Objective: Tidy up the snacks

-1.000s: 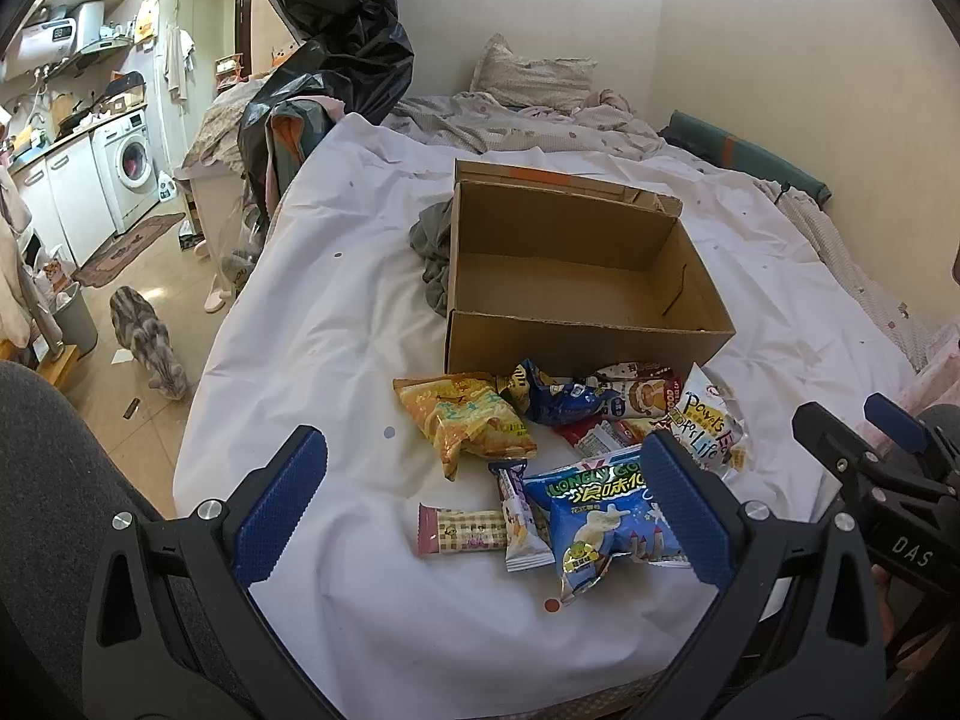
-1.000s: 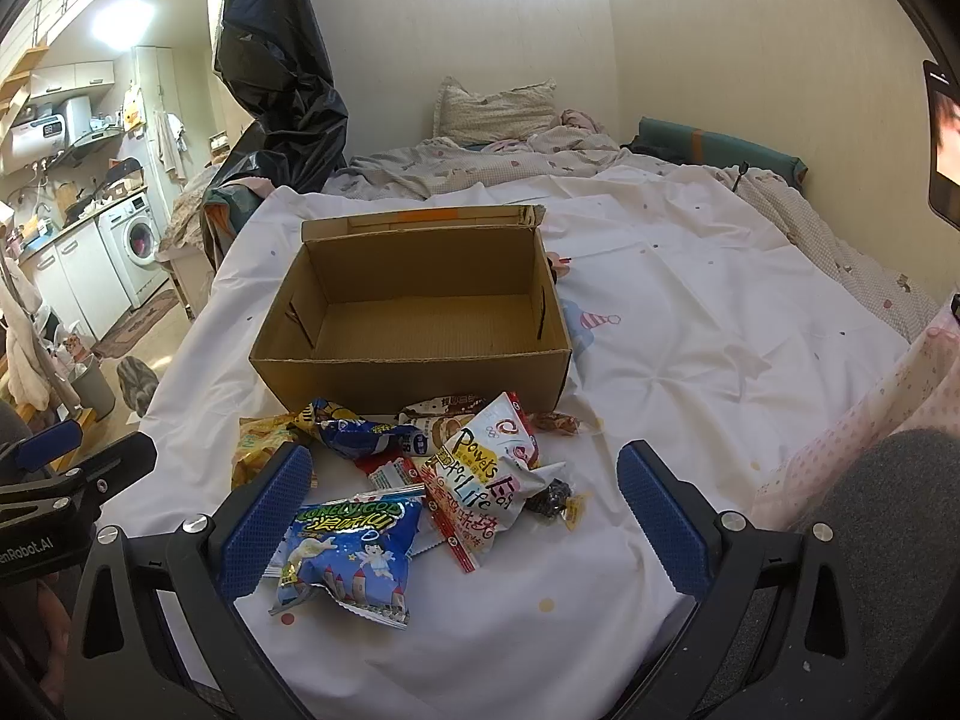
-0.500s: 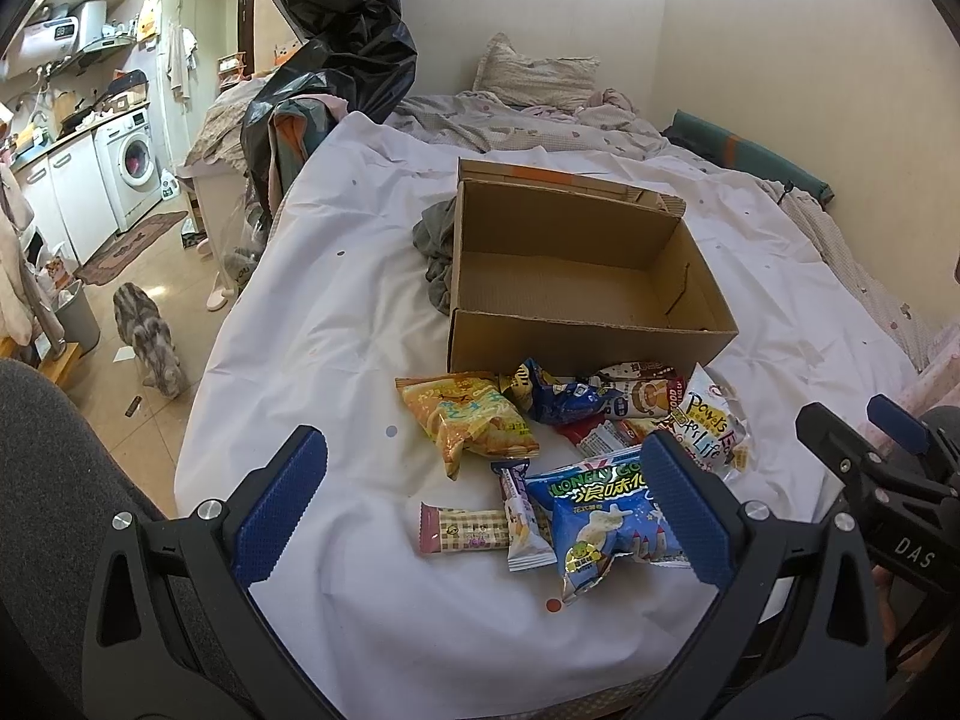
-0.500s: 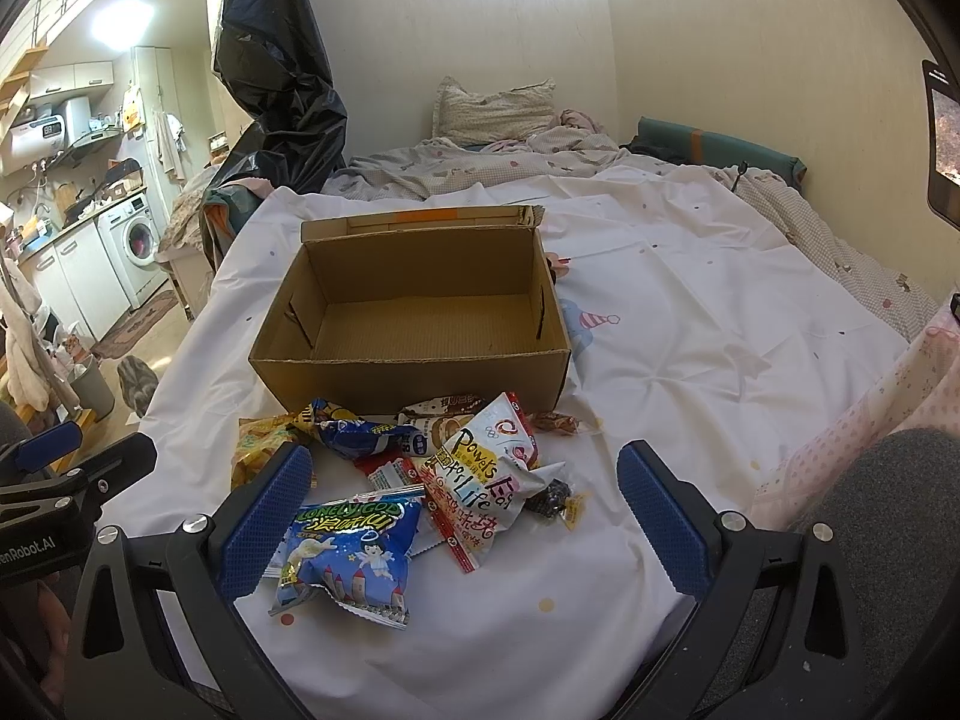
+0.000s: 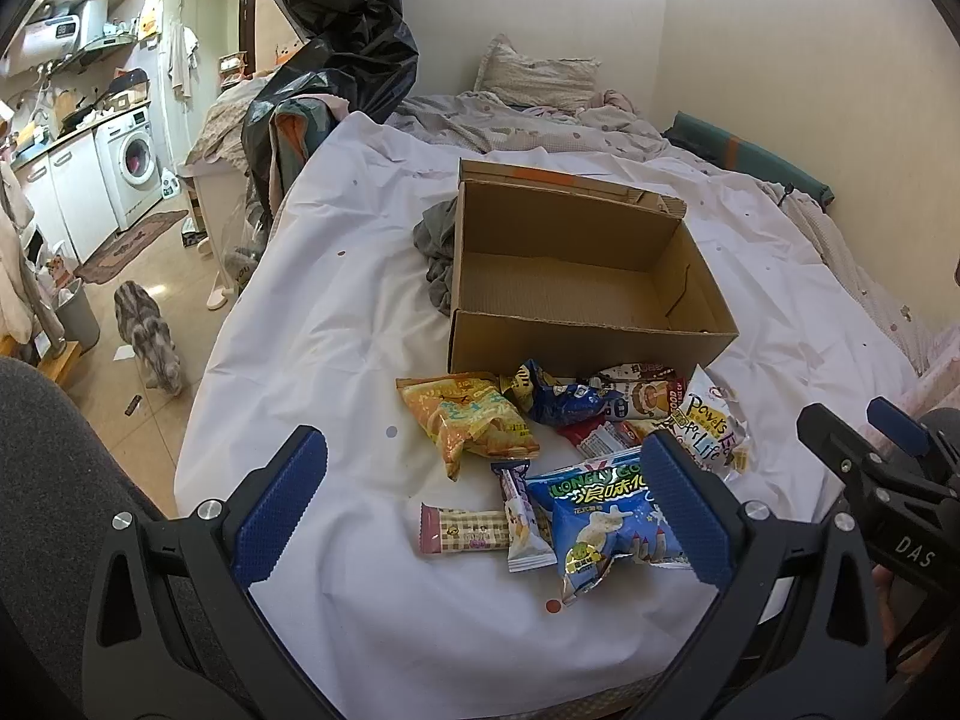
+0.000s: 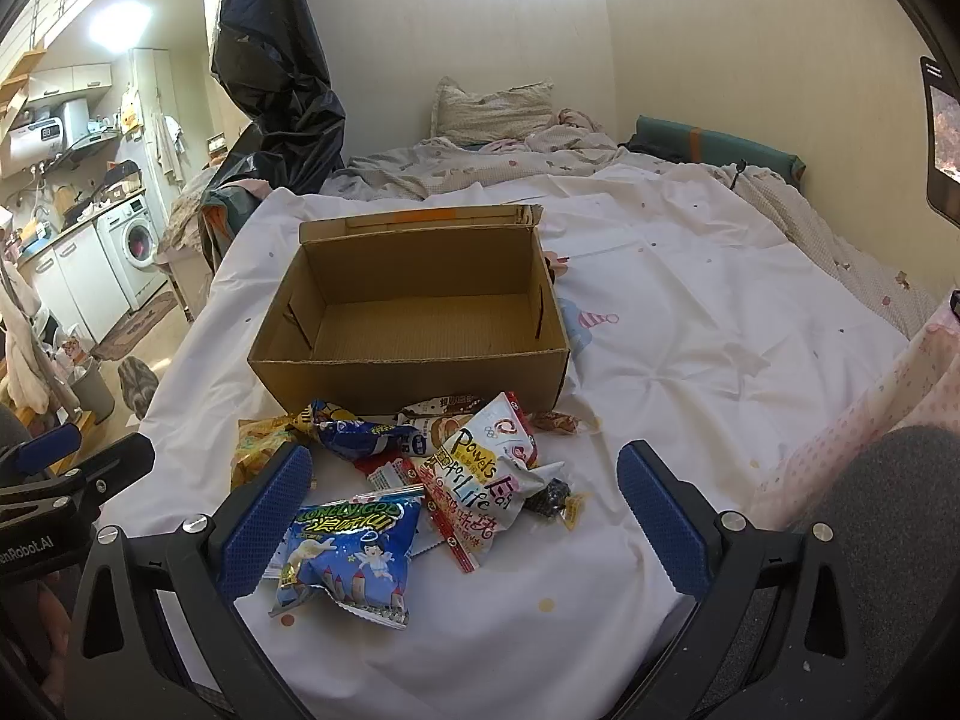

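Nothing has moved much since a second ago: both my grippers hover where they were, and the cat on the floor has only shuffled a little. My left gripper (image 5: 483, 495) has its jaws spread wide and empty above the near end of the snack pile; my right gripper (image 6: 465, 519) is likewise spread wide, holding nothing, over the same pile from the other side.

Between my left fingers lie the pink wafer bar (image 5: 462, 537), a slim white stick pack (image 5: 523, 519) touching it, and the blue puffed-snack bag (image 5: 603, 531), partly behind my right-hand pad. Just beyond are the yellow chip bag (image 5: 465, 420), a crumpled dark blue wrapper (image 5: 558, 399) and the white pouch with handwritten lettering (image 6: 480, 477), overlapping one another, with a small black candy (image 6: 549, 498) beside the pouch.

All the snacks lie on the white sheet (image 5: 312, 300), just in front of the open cardboard box (image 5: 576, 276), which is empty. A grey cloth (image 5: 438, 252) is bunched against the box's left side. Off the bed, a tabby cat (image 5: 147, 339) stands on the tiled floor.
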A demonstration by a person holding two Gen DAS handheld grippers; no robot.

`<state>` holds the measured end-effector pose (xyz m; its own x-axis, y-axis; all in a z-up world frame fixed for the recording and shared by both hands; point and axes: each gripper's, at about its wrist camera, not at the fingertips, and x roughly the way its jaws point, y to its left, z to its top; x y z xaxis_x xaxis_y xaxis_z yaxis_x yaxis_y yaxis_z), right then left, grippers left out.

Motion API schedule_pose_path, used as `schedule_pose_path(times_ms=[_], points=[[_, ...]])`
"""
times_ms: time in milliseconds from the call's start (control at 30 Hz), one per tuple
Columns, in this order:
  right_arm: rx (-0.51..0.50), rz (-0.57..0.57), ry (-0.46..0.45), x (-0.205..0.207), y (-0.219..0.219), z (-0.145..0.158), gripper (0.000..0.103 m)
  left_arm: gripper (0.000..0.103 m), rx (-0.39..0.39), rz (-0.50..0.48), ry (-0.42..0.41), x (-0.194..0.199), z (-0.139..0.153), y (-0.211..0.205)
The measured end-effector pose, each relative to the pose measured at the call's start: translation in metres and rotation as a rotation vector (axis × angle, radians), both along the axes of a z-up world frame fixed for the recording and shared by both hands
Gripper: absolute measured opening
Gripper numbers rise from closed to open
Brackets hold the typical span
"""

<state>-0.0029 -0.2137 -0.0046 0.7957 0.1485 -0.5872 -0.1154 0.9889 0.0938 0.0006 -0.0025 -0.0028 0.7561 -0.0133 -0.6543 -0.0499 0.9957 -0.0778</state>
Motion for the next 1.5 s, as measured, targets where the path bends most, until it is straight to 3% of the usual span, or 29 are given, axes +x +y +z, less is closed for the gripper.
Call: schedule_pose_path(times_ms=[1267,1367,1500], points=[[0.005,-0.003,0.008,0.000,-0.002,-0.007,0.103,0.103,-0.002,0.002,0.006,0.001,-0.004,0.003],[0.034,-0.003,0.022,0.003,-0.006,-0.005,0.103,0.103,-0.023,0.009,0.043,0.005,-0.007,0.009],[0.127,0.007,0.119,0.024,-0.022,0.004,0.103,0.103,-0.041,0.028,0.197,0.031,-0.014,0.022]])
